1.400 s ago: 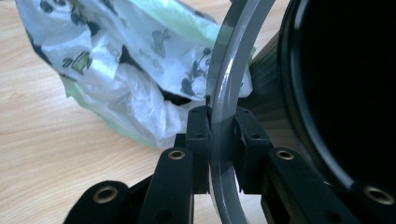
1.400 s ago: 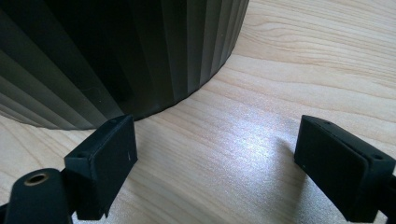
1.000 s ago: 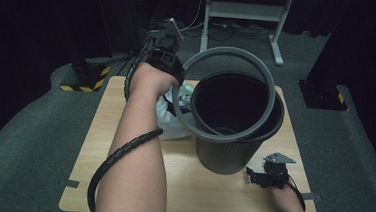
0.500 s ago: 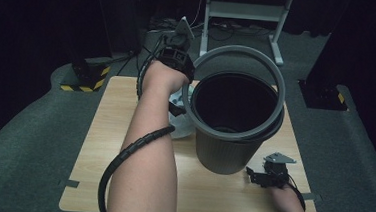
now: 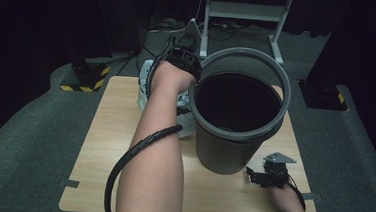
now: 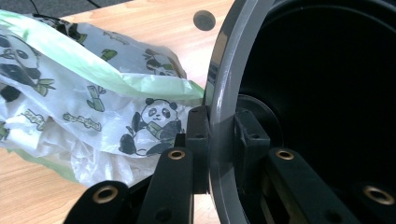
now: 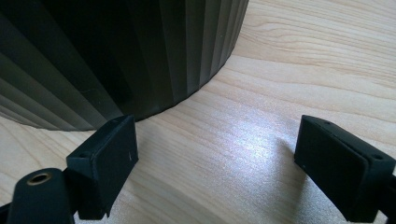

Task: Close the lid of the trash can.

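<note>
Table [image 5: 103, 145]: your wooden work surface. Bin [image 5: 223, 148]: dark ribbed body, grey rim, standing on the table's far half. Panda-print bag [image 6: 93, 107]: crumpled just beside the bin. Your left gripper [image 6: 219, 135]: clamped on the bin's rim. Your right gripper [image 7: 219, 158]: jaws wide apart, empty, near the bin's base.

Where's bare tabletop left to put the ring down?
Free: the near-left of the table, beside the forearm, and the strip by the left edge. Crowded: the panda bag left of the bin, and the near-right corner where the right gripper rests.
</note>
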`<state>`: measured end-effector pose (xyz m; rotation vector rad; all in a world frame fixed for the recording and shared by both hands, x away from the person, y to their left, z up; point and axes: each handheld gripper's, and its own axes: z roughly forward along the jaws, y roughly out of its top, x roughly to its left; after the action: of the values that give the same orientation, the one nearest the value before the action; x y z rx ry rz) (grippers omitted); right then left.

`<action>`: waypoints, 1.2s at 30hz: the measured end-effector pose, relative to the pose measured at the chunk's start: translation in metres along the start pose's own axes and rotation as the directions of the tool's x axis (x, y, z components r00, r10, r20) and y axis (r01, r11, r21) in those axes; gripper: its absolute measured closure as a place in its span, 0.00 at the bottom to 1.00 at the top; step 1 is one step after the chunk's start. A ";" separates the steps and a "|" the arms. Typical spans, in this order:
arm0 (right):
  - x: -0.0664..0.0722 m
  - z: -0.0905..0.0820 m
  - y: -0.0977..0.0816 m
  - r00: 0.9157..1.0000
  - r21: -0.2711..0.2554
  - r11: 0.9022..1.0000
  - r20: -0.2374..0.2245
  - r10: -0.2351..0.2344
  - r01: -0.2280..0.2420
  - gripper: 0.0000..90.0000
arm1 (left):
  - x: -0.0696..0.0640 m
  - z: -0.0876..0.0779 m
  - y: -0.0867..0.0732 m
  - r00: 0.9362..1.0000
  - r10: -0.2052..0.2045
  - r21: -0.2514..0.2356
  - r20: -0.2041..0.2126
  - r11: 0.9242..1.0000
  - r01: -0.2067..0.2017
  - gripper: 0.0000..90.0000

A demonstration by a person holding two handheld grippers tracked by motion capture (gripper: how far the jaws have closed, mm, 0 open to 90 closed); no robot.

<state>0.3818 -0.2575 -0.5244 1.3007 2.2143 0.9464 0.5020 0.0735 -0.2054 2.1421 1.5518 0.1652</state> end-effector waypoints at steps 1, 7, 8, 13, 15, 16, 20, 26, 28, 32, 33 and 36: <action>0.000 0.000 0.000 1.000 0.000 1.000 0.000 0.000 0.000 0.15 | -0.001 0.001 0.000 1.000 0.002 0.000 -0.004 1.000 -0.002 0.87; 0.000 0.000 0.000 1.000 0.000 1.000 0.000 0.000 0.000 0.15 | -0.006 0.007 0.002 1.000 0.010 0.009 -0.001 1.000 -0.010 0.87; 0.000 0.000 0.000 1.000 0.000 1.000 0.000 -0.001 0.001 0.15 | -0.006 0.008 0.002 1.000 0.010 0.011 -0.005 1.000 -0.010 0.87; 0.000 0.000 0.000 1.000 0.000 1.000 0.000 0.000 0.000 0.15 | -0.006 0.014 0.000 1.000 0.012 0.023 -0.014 1.000 -0.012 0.87; 0.000 0.000 0.000 1.000 -0.001 1.000 0.000 0.000 0.000 0.14 | -0.005 0.017 -0.001 1.000 0.010 0.026 -0.011 1.000 -0.009 0.86; 0.000 0.000 0.000 1.000 -0.001 1.000 0.000 0.000 0.000 0.14 | -0.004 0.018 -0.001 1.000 0.010 0.030 -0.004 1.000 -0.010 0.86; 0.000 0.000 0.000 1.000 -0.001 1.000 0.000 -0.001 0.001 0.15 | -0.002 0.019 -0.003 1.000 0.000 0.031 0.002 1.000 0.000 0.86; 0.000 0.000 0.000 1.000 -0.001 1.000 0.000 0.000 0.000 0.15 | -0.004 0.022 -0.002 1.000 0.008 0.039 -0.010 0.999 -0.008 0.86; 0.000 0.000 0.000 1.000 -0.001 1.000 0.000 0.000 0.000 0.15 | -0.003 0.022 -0.002 1.000 0.013 0.037 -0.011 0.999 -0.012 0.86; 0.000 0.000 0.000 1.000 -0.001 1.000 0.000 0.000 0.000 0.14 | -0.003 0.024 -0.003 1.000 0.007 0.032 -0.010 0.999 -0.007 0.85; 0.000 0.000 0.000 1.000 -0.001 1.000 0.000 0.000 0.000 0.14 | -0.003 0.024 -0.003 1.000 0.007 0.032 -0.010 0.999 -0.007 0.85; 0.000 0.000 0.000 1.000 -0.002 1.000 0.001 -0.001 0.001 0.14 | -0.002 0.026 -0.005 1.000 0.013 0.029 -0.009 0.999 -0.013 0.84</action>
<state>0.3818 -0.2572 -0.5246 1.2993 2.2129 0.9474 0.5070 0.0644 -0.2299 2.1771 1.5541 0.1577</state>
